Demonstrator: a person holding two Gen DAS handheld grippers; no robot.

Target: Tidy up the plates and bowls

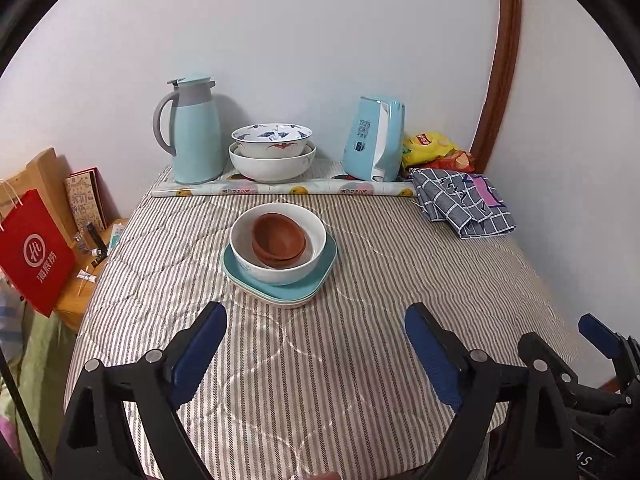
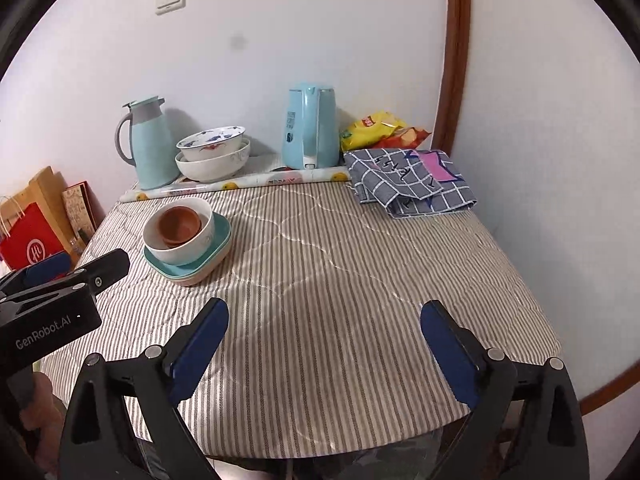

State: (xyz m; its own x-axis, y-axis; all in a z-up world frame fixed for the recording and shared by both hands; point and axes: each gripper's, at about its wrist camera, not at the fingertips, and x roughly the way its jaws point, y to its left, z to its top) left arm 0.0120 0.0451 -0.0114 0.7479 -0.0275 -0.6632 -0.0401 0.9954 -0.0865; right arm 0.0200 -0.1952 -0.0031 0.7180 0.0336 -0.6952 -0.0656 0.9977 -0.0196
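Ahead of the left gripper, stacked bowls and plates, apart, both grippers gaping, nothing held

Pale wall, brown wooden trim

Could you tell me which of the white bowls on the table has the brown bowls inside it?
The white bowl on the teal plates mid-table; the two by the wall are nested together, without brown bowls.

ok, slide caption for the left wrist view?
Left gripper open above striped table, facing brown bowls nested in white bowl on teal plates.
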